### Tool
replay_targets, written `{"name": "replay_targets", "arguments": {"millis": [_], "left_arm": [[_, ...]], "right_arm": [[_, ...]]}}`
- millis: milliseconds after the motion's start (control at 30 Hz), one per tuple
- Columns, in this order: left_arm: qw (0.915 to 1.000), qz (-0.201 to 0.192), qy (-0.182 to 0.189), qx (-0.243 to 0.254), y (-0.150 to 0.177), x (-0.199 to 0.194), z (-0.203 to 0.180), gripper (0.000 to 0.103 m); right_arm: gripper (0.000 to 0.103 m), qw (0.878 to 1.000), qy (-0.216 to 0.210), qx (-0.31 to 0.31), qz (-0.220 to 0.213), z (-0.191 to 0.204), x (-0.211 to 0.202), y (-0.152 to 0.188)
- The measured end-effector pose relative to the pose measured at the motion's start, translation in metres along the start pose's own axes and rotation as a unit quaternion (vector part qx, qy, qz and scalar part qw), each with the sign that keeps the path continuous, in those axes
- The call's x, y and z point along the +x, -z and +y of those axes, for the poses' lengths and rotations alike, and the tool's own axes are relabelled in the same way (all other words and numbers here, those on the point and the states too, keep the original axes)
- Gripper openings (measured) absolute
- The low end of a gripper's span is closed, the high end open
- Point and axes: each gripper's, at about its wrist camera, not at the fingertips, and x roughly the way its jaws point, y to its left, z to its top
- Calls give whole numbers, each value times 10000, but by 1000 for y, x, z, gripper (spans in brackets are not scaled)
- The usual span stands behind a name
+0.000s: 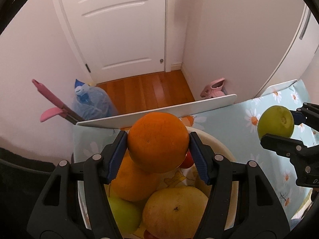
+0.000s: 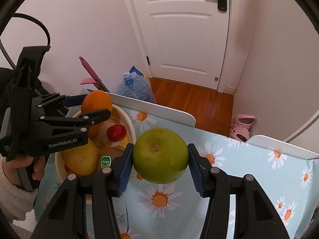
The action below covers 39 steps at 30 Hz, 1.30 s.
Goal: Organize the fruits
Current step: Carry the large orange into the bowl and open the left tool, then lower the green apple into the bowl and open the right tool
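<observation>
My left gripper (image 1: 158,145) is shut on an orange (image 1: 158,142) and holds it above a cream bowl (image 1: 223,149). The bowl holds another orange (image 1: 131,181), a yellow fruit (image 1: 175,211), a green fruit (image 1: 123,215) and a small red fruit (image 2: 116,132). My right gripper (image 2: 160,156) is shut on a green apple (image 2: 160,155), held above the daisy-print tablecloth (image 2: 249,179) to the right of the bowl (image 2: 130,123). In the right wrist view the left gripper (image 2: 97,107) with its orange (image 2: 97,101) is over the bowl's far side.
The table's white raised edge (image 1: 159,111) runs along the far side. Beyond it lie a wooden floor (image 1: 147,87), a white door (image 1: 119,25), a blue plastic bag (image 1: 91,101), a pink-handled tool (image 1: 53,103) and pink slippers (image 2: 242,127).
</observation>
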Motion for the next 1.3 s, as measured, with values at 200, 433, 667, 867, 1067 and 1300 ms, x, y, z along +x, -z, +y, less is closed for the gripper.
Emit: {"name": "replay_targets", "arguments": {"millis": [200, 433, 667, 867, 1067, 1300], "left_arm": [[9996, -265, 30, -3, -1, -12, 2, 103], [9986, -472, -89, -241, 3, -38, 13, 103], [9945, -607, -367, -776, 29, -75, 31, 103], [9889, -639, -580, -1210, 56, -98, 41, 103], [9838, -626, -685, -1532, 82, -111, 46, 103], [9811, -627, -890, -1600, 102, -120, 46, 103]], "right_arm": [[49, 10000, 2, -39, -9, 2, -1, -1], [49, 9998, -22, -175, -47, 8, -8, -3], [49, 9990, -176, -399, -98, 17, -18, -8], [49, 9975, -411, -570, -24, 29, -11, -12], [49, 9955, -649, -686, 76, 43, 4, -13], [49, 9950, -719, -679, 97, 46, 20, -13]]}}
